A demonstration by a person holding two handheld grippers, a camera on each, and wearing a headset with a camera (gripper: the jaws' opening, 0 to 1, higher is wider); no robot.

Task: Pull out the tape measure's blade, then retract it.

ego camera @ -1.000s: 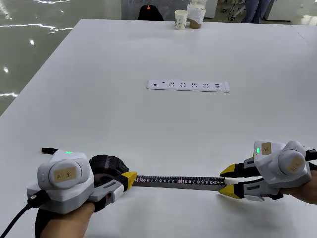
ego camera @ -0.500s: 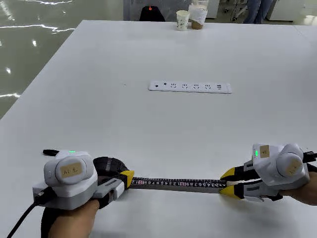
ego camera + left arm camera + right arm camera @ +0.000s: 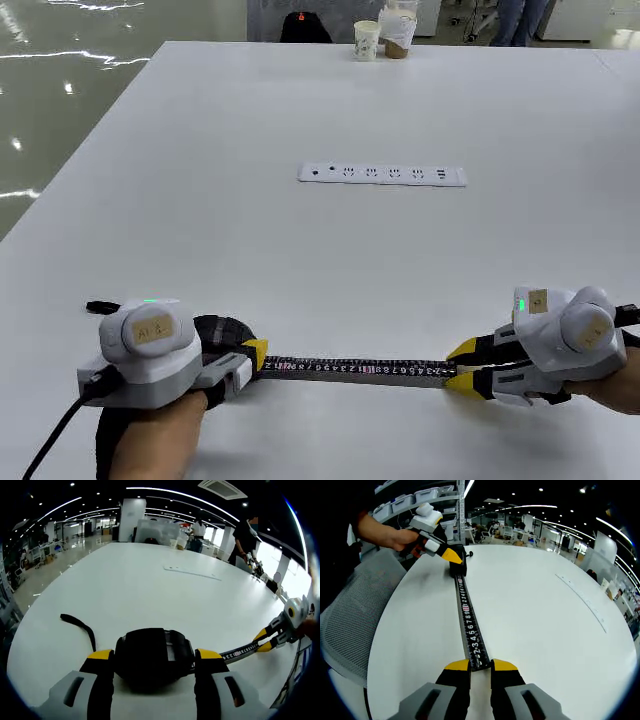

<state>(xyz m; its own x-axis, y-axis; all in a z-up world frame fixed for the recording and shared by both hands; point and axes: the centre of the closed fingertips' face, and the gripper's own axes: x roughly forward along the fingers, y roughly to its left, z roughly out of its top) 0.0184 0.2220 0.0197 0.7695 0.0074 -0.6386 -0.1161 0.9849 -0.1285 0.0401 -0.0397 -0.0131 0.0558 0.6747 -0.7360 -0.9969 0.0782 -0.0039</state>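
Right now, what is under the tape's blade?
Just the white table. The blade stretches over it from the case in the left gripper to the right gripper, whose jaws cover its tip. Whether it touches the table, I cannot tell.

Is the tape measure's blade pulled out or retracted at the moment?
Out: the blade spans from the case to the right gripper.

bright overhead light; fisheye edges

The black, rounded tape measure case [image 3: 225, 335] sits at the near left of the white table [image 3: 330, 260]. Its dark blade [image 3: 360, 368], printed with pale numerals, stretches out straight toward the right.
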